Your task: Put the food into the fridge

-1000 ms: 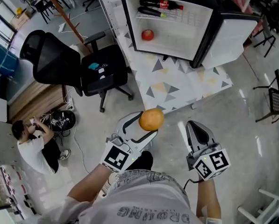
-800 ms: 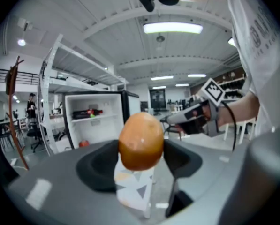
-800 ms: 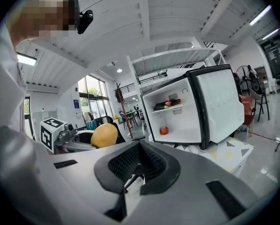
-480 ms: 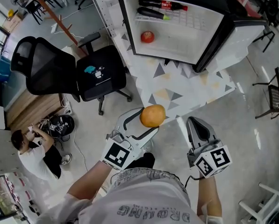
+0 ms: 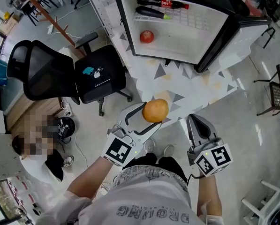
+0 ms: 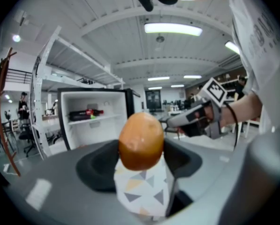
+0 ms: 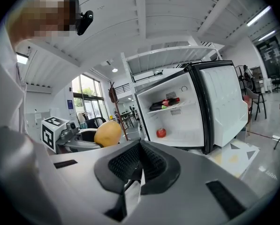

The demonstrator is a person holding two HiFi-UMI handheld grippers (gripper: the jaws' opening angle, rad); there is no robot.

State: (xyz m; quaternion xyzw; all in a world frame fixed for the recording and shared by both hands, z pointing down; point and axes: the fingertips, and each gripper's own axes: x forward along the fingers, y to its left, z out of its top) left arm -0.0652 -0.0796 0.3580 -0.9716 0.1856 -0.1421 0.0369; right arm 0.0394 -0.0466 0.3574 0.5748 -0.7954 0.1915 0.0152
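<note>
Gripping an orange [image 5: 155,110] between its jaws, the left gripper [image 5: 149,122] hung at mid-frame in the head view, well short of the open fridge [image 5: 196,39] at the top. The right gripper [image 5: 199,128], lower right, had its jaws pressed together on nothing. Inside the fridge sat a small red fruit [image 5: 147,36], possibly an apple, with dark bottles [image 5: 156,6] on the shelf above. A black office chair [image 5: 83,74] stood at left.

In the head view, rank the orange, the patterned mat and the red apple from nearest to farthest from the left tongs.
1. Orange, gripped in the left tongs.
2. Patterned mat, on the floor just ahead.
3. Red apple, inside the open fridge at the mat's far end.
</note>
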